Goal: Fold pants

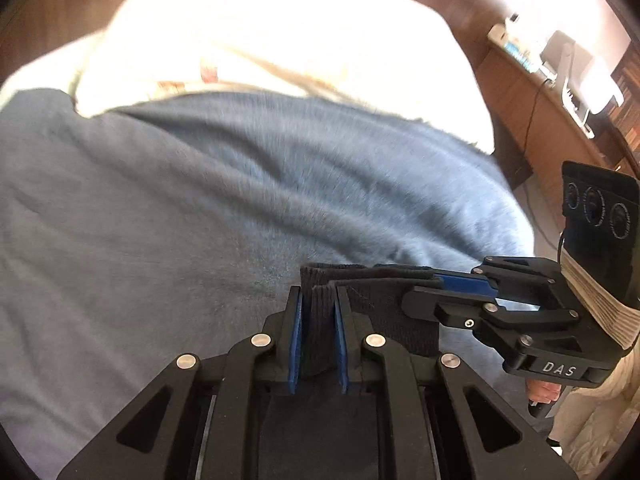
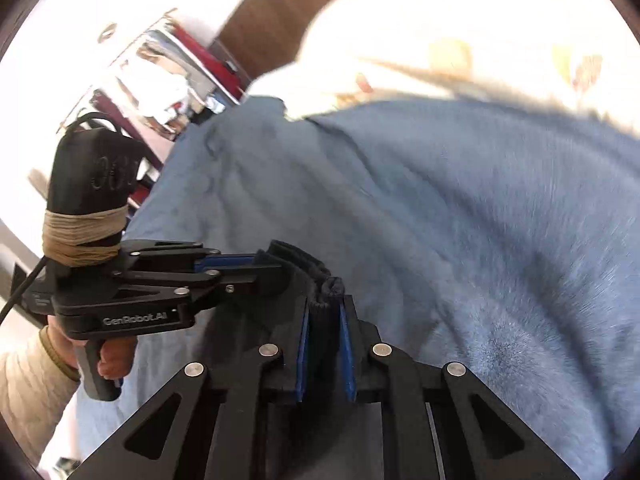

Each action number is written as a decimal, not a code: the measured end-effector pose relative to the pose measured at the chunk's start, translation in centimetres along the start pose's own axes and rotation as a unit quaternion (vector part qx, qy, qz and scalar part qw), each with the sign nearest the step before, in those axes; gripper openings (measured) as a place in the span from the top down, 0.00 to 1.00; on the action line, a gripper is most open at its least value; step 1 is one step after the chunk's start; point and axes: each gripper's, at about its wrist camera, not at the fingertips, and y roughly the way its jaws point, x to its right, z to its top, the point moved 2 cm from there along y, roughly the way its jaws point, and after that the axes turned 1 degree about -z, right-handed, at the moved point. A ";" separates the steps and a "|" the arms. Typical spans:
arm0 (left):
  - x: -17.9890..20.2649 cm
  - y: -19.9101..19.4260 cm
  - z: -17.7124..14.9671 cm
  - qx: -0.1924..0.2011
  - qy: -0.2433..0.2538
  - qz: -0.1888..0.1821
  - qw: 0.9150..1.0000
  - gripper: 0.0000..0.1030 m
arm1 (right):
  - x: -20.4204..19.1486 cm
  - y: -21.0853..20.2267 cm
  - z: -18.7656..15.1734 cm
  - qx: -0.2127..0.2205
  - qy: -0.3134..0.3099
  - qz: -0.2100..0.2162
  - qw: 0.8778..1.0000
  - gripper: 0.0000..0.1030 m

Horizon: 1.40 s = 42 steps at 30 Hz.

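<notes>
Both claws, left gripper (image 1: 318,302) and right gripper (image 2: 325,314), are pinching the dark pants (image 1: 362,292) waistband; I'm keeping it taut and level over the blue blanket (image 1: 180,200).

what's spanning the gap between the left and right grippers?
A short stretch of the dark ribbed pants waistband, pinched by the left gripper and the right gripper. Nothing else lies between. Clearest in the left wrist view.

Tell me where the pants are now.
The dark pants hang low in both wrist views, pinched between the left tongs and right tongs, above the blue blanket.
</notes>
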 end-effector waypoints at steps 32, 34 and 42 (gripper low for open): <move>4.1 -24.1 -25.4 0.122 -0.102 0.126 0.979 0.88 | -29.3 -12.3 -13.3 0.000 -0.309 0.089 0.947 0.87; 4.0 -24.4 -27.3 0.120 -0.112 0.129 0.978 0.88 | -30.3 -12.1 -14.9 -0.014 -0.320 0.098 0.942 0.87; 2.8 -24.4 -35.2 0.111 -0.156 0.136 0.972 0.89 | -34.0 -10.0 -20.9 -0.054 -0.373 0.118 0.919 0.87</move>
